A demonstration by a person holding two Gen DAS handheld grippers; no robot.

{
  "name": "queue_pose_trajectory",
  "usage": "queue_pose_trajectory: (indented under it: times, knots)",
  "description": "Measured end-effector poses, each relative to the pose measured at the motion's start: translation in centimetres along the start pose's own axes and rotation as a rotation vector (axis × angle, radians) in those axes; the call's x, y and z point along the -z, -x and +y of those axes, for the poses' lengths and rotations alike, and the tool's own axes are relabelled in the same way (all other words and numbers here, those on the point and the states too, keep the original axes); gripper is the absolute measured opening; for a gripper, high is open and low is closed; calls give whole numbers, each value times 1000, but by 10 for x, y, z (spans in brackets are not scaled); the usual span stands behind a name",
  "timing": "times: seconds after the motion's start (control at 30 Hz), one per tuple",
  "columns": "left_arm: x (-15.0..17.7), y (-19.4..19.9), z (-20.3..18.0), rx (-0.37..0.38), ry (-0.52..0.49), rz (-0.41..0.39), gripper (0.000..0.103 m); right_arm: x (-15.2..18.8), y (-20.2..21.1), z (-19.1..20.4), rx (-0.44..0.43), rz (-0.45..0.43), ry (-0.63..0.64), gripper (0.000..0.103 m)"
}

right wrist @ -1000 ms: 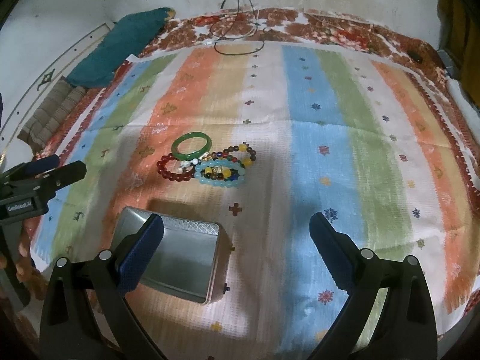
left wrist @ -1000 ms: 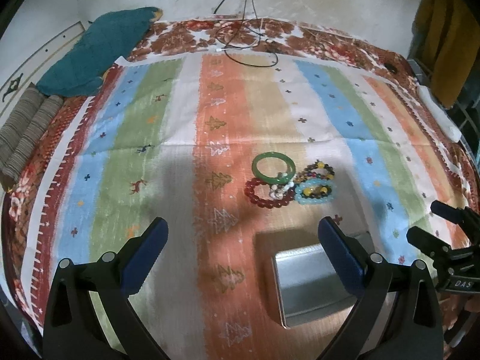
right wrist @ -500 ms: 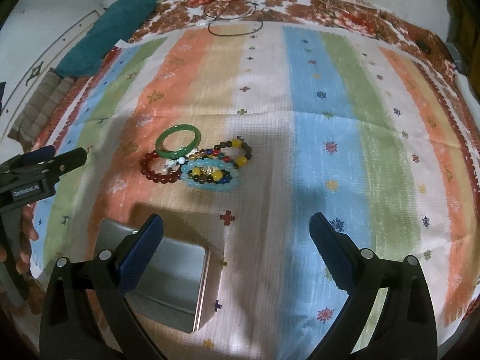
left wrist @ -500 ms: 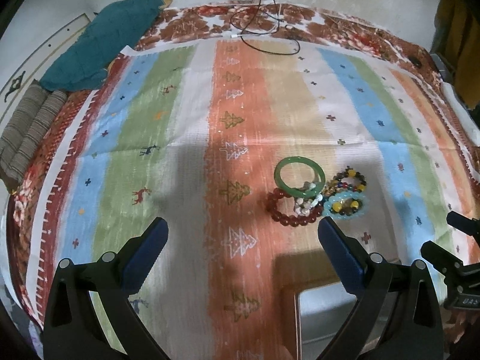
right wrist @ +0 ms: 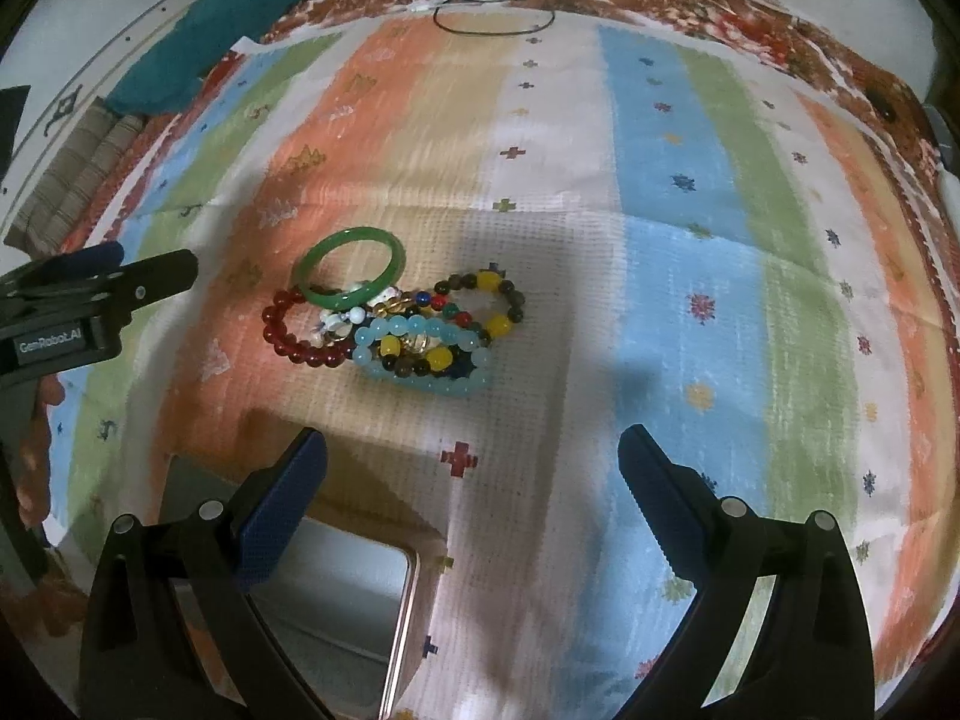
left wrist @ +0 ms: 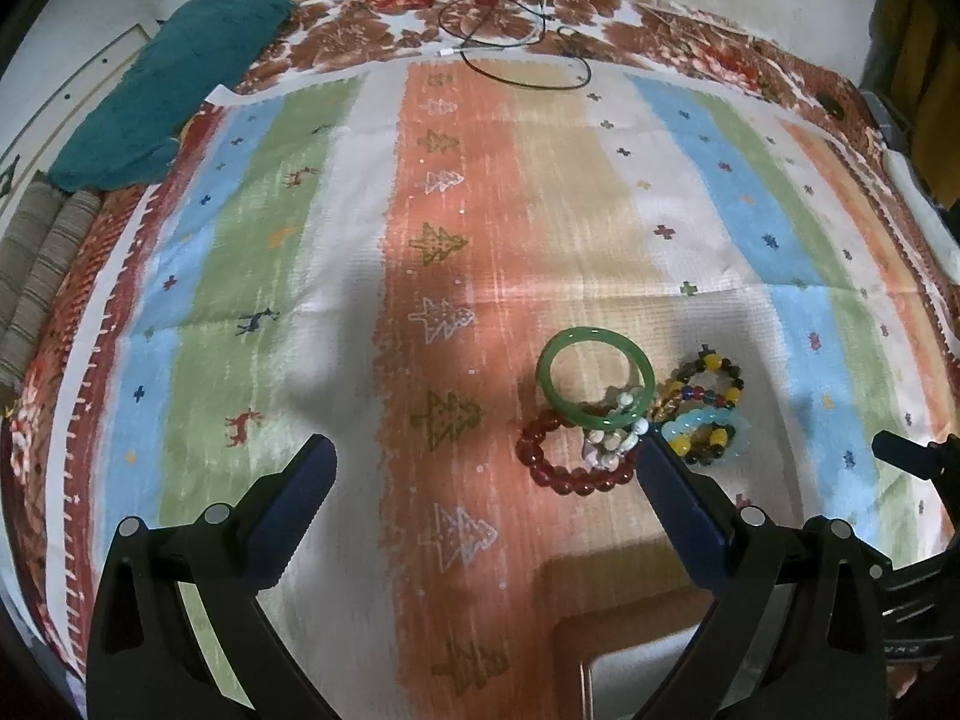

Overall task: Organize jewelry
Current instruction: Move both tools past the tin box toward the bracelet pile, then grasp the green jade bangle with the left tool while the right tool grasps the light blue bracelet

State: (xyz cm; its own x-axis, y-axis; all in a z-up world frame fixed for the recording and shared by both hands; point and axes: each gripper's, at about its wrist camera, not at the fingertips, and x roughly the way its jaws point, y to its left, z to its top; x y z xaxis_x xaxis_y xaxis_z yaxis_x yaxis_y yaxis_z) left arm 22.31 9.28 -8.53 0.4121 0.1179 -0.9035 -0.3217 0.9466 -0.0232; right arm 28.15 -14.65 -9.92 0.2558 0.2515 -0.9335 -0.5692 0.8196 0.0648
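A pile of bracelets lies on the striped cloth: a green bangle [left wrist: 591, 375] [right wrist: 353, 270], a dark red bead bracelet [left wrist: 564, 468] [right wrist: 294, 336], a light blue bead bracelet [left wrist: 711, 435] [right wrist: 420, 360], a multicoloured bead bracelet [left wrist: 705, 381] [right wrist: 480, 300] and small white beads [left wrist: 612, 438]. An open metal tin [right wrist: 336, 600] [left wrist: 636, 666] sits near the front edge. My left gripper [left wrist: 480, 468] is open and empty, just short of the pile. My right gripper [right wrist: 471, 459] is open and empty, above the tin's right side.
The striped cloth [left wrist: 300, 300] covers a floral bedspread [left wrist: 360, 36]. A teal cushion [left wrist: 174, 78] lies at the far left. A black cable [left wrist: 510, 30] loops at the far edge. The left gripper shows in the right wrist view [right wrist: 90, 294].
Both grippers have moved forward toward the bracelets, which look larger and nearer. The tin has slid toward the bottom edge of both views. Both grippers stay open.
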Motion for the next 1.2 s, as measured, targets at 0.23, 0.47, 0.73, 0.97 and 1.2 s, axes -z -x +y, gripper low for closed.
queue_pose_trajectory:
  times: [0.23, 0.47, 0.73, 0.97, 1.2]
  knots:
    - [-7, -24, 7, -17, 5, 25, 97, -8, -10, -3, 17, 19, 0, 98]
    - [-18, -33, 3, 26, 16, 30, 97, -13, -20, -1, 21, 41, 11, 97]
    - [-25, -56, -4, 14, -18, 55, 97, -22, -34, -3, 28, 68, 9, 92]
    - [-32, -70, -6, 36, -17, 75, 90, -27, -46, 0, 18, 97, 28, 79]
    - [-34, -90, -13, 47, -49, 125, 73, -29, -63, 1, 19, 133, 44, 59]
